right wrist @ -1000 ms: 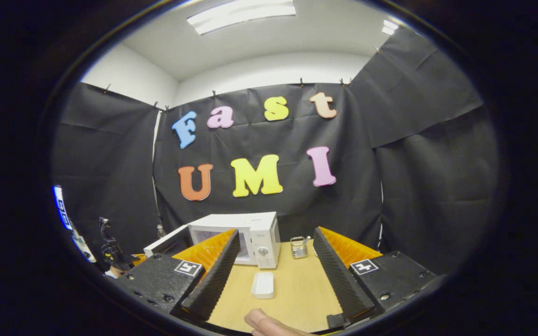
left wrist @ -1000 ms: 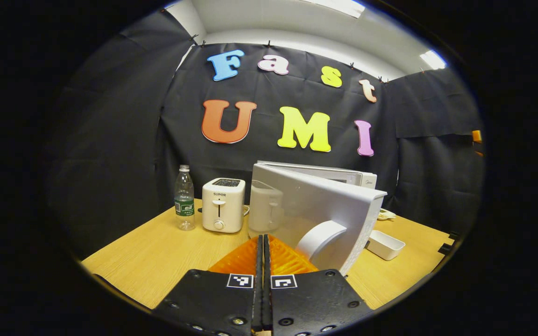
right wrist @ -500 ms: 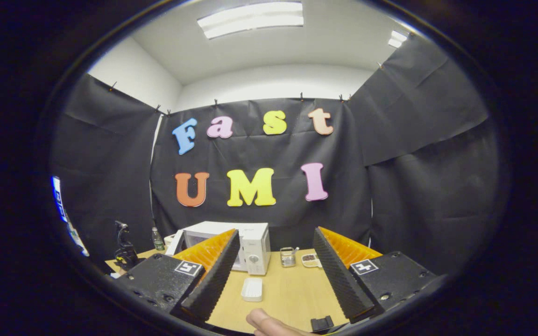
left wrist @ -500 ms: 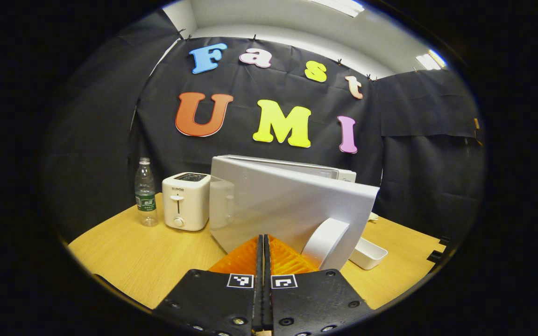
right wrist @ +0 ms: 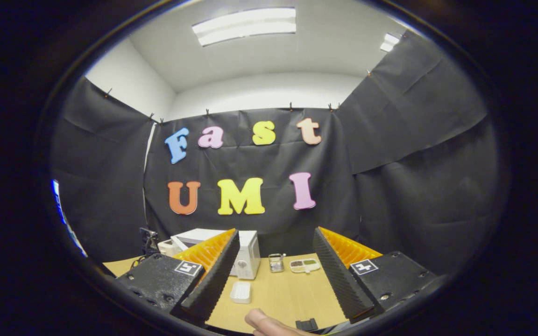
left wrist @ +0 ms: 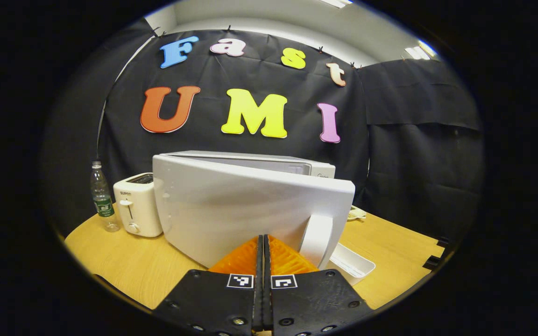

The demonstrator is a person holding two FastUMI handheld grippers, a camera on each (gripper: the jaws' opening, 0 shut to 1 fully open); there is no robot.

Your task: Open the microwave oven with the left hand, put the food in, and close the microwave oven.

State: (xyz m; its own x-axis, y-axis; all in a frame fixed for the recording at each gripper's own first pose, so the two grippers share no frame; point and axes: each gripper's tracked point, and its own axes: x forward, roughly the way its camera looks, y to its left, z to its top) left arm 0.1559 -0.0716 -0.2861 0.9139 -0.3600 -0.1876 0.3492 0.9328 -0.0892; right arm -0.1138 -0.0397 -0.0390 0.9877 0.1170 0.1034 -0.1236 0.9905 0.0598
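Wooden table is carrying the microwave at frame centre, its door standing partly open, with a white tray lying just beside it at lower right. Left gripper is keeping its fingers pressed together, holding nothing, just before the door. Right gripper is hanging wide open and empty, far from the microwave.

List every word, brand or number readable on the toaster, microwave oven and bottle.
Nothing here reads clearly.
Toaster: small brand mark on its front, too blurred to read.
Microwave oven: tiny mark at its upper right corner, too small to read.
Bottle: label print too small to read.
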